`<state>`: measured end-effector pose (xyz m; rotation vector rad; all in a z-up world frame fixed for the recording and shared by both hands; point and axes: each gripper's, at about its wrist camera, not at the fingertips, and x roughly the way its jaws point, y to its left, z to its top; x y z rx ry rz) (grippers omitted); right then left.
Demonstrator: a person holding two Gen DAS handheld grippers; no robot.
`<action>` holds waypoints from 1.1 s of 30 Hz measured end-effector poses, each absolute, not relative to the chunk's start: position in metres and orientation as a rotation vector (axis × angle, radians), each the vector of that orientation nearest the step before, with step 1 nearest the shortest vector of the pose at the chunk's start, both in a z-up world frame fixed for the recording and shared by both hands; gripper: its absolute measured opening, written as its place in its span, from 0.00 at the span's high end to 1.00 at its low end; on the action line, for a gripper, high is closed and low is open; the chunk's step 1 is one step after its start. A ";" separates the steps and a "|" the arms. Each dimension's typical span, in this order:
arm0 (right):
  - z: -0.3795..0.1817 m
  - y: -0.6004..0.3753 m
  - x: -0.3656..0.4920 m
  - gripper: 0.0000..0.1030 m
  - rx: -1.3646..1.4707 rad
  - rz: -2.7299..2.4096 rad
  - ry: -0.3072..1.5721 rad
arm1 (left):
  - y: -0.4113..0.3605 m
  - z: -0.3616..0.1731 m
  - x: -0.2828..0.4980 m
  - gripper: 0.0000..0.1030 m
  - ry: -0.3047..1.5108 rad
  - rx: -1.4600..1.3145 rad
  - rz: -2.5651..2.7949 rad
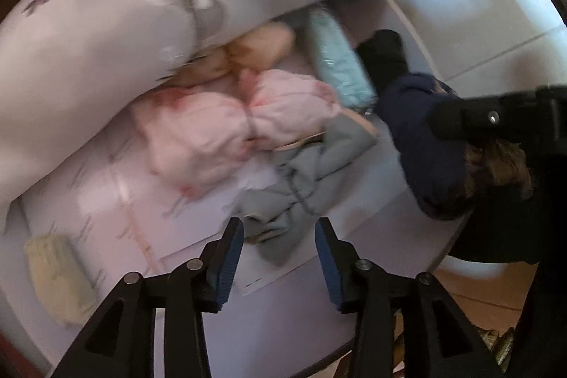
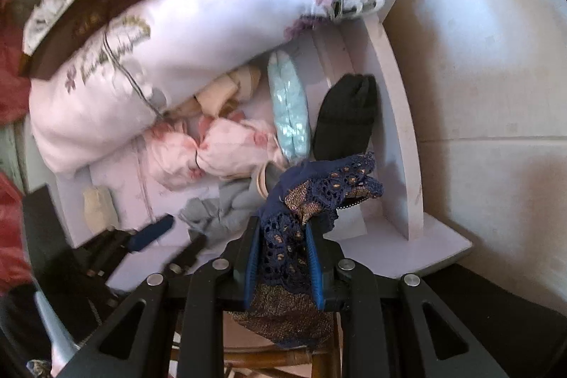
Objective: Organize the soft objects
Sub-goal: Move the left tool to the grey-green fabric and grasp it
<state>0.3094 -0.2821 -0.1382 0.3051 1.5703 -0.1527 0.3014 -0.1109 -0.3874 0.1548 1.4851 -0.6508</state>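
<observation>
My right gripper (image 2: 283, 236) is shut on a navy lace garment with brown patterned lining (image 2: 319, 190), held over the front right of a white drawer (image 2: 400, 116). It also shows in the left wrist view (image 1: 425, 144) under the right gripper (image 1: 496, 119). My left gripper (image 1: 280, 236) is open and empty just above a crumpled grey garment (image 1: 312, 172), also in the right wrist view (image 2: 219, 208). In the drawer lie a pink floral bra (image 1: 230, 126), a beige item (image 1: 262, 45), a light blue roll (image 1: 340, 66) and a black sock (image 2: 347, 119).
A large pale floral quilt (image 1: 106, 34) hangs over the drawer's back left. A cream folded item (image 1: 56, 271) lies at the drawer's front left. A white wall (image 2: 496, 59) is on the right. A wooden stool (image 2: 269, 356) shows below. Red cloth (image 2: 10, 66) is at far left.
</observation>
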 end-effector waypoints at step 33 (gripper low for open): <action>-0.177 -0.275 0.311 0.76 0.294 -0.191 1.588 | -0.108 -0.401 0.311 0.90 1.598 0.155 -0.514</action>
